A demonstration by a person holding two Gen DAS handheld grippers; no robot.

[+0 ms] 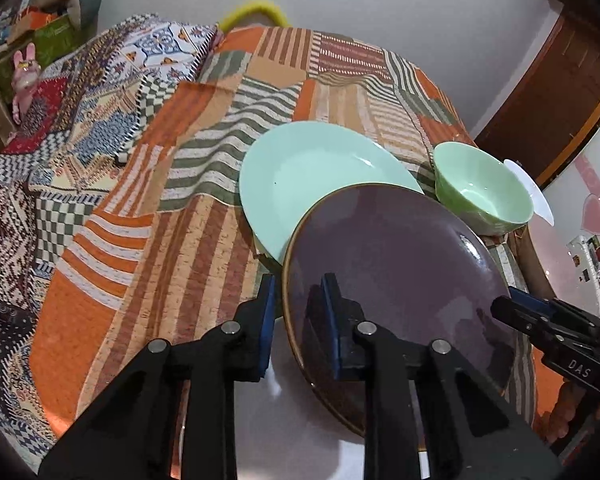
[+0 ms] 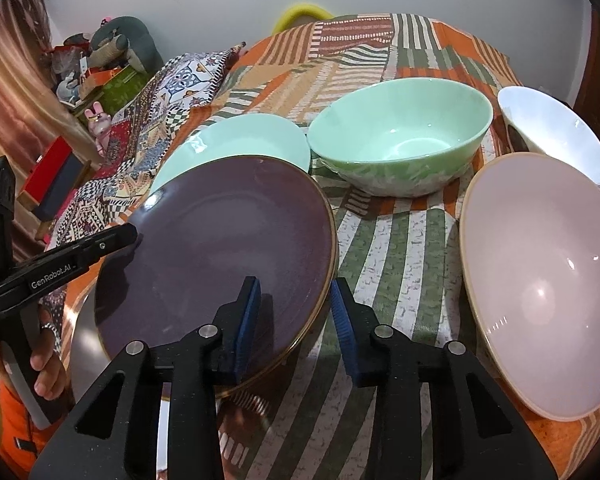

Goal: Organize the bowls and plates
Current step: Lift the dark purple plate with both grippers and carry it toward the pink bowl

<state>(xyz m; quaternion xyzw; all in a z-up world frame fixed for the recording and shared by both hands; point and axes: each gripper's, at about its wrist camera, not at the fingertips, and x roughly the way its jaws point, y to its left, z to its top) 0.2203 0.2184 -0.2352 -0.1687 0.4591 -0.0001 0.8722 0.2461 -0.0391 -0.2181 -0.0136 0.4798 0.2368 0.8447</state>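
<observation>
1. Purple plate [image 2: 216, 252] sits tilted at the near edge of the table, its far rim resting on the mint plate [image 2: 236, 136]. Probably mid-stack, plate onto plate.
2. Left gripper [image 1: 300, 320] straddles the purple plate's left rim: one pad outside, one on the top face. Jaws narrow, clamped on the rim as far as I can judge.
3. Right gripper [image 2: 296, 320] straddles the opposite rim the same way. A small gap shows by the outer pad, so grip looks likely, not certain. Two-sided hold makes sense for a wide, flat, slippery dish.
4. Green bowl [image 2: 400, 136] stands upright just behind, beside the mint plate, apart from the purple one.
5. Pink bowl [image 2: 540, 280] and white bowl [image 2: 552, 132] sit to the right, near each other.
6. Count: two plates, three bowls, all on the striped tablecloth [image 2: 400, 248].
7. A hand [image 2: 44, 360] grips the left tool's handle.
</observation>
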